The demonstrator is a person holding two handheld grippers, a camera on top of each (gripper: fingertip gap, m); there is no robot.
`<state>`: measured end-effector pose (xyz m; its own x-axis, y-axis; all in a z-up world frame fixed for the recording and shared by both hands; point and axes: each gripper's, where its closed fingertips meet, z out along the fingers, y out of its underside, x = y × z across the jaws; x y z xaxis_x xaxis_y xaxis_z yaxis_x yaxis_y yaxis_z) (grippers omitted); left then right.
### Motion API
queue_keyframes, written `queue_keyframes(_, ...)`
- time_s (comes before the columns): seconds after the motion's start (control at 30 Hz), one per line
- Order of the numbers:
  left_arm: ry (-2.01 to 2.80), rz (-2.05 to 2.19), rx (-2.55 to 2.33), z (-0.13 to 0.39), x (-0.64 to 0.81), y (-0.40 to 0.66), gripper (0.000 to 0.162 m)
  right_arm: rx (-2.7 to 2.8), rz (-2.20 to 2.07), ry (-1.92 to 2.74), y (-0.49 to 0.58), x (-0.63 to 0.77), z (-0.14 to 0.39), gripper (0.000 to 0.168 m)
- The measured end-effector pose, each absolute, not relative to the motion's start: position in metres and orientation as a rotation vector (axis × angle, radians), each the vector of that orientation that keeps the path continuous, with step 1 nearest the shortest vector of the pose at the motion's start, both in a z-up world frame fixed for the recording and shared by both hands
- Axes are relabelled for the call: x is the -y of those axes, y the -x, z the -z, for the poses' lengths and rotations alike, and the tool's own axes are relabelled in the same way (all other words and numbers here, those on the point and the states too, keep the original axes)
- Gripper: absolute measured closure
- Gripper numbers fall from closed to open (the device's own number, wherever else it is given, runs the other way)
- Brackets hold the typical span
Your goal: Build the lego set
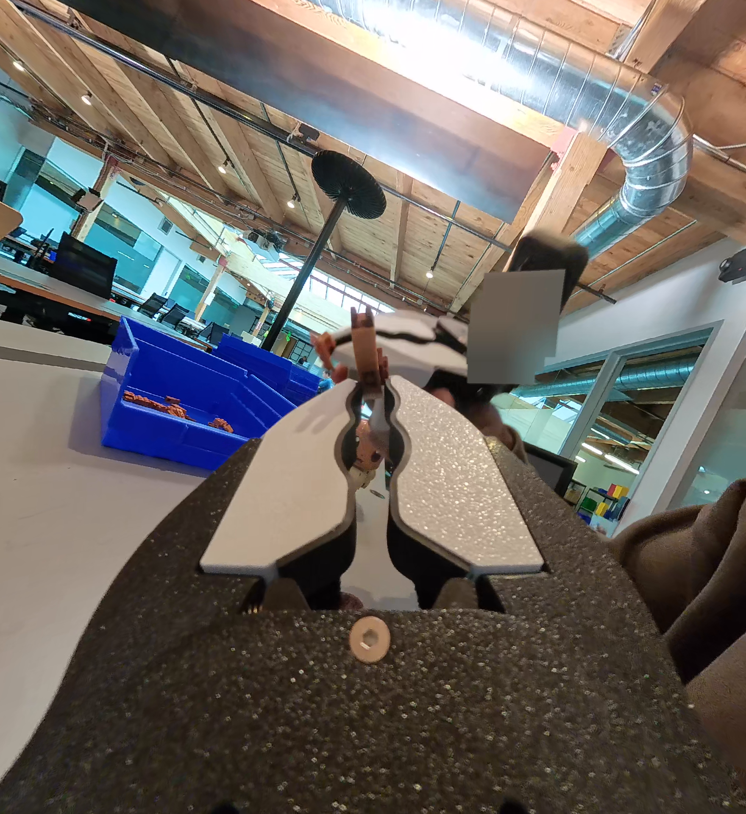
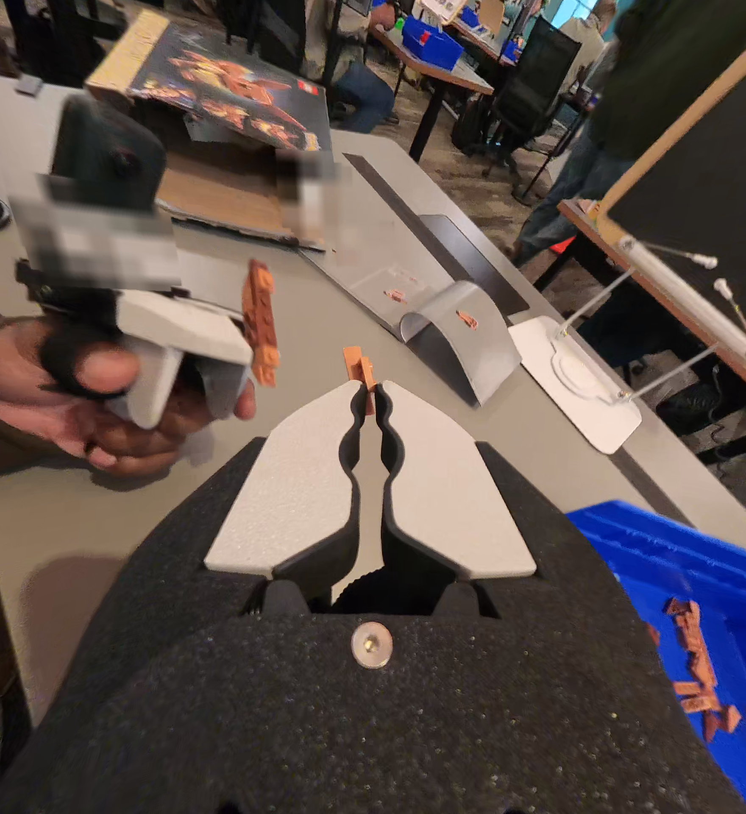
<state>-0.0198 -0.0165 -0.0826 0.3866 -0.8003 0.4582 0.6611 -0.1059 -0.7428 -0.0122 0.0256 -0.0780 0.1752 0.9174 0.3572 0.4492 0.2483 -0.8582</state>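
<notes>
In the left wrist view my left gripper (image 1: pixel 372 387) is shut on a brown lego assembly (image 1: pixel 366 343) that sticks up past its tips. The right gripper (image 1: pixel 389 348) shows blurred just behind it. In the right wrist view my right gripper (image 2: pixel 371 388) is shut on a small orange-brown lego piece (image 2: pixel 359 368), held above the grey table (image 2: pixel 318 308). The left gripper (image 2: pixel 230 339) is up at the left in a hand (image 2: pixel 76 396), holding the long brown assembly (image 2: pixel 259 326) upright. The small piece is a short way right of the assembly and apart from it.
A blue bin (image 2: pixel 692 616) with several brown pieces (image 2: pixel 697 669) sits at the lower right, and also shows in the left wrist view (image 1: pixel 177 409). An open instruction booklet (image 2: pixel 433 308) and the lego box (image 2: pixel 230 88) lie farther back. A white stand base (image 2: pixel 582 392) is at the right table edge. Tip to tip, the grippers are about 5 centimeters apart.
</notes>
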Motion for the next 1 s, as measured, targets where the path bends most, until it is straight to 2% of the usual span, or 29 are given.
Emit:
queue_keyframes(0.3,1.122,1.212,-0.211,0.08,0.022,0.014,0.152,1.651,-0.486,1.278,0.036,0.004,0.07,0.165)
queue_keyframes(1.0,1.074,1.228,-0.282,0.074,0.032,0.008,0.152,1.811,-0.663,0.991,0.029,0.033,0.063,0.165)
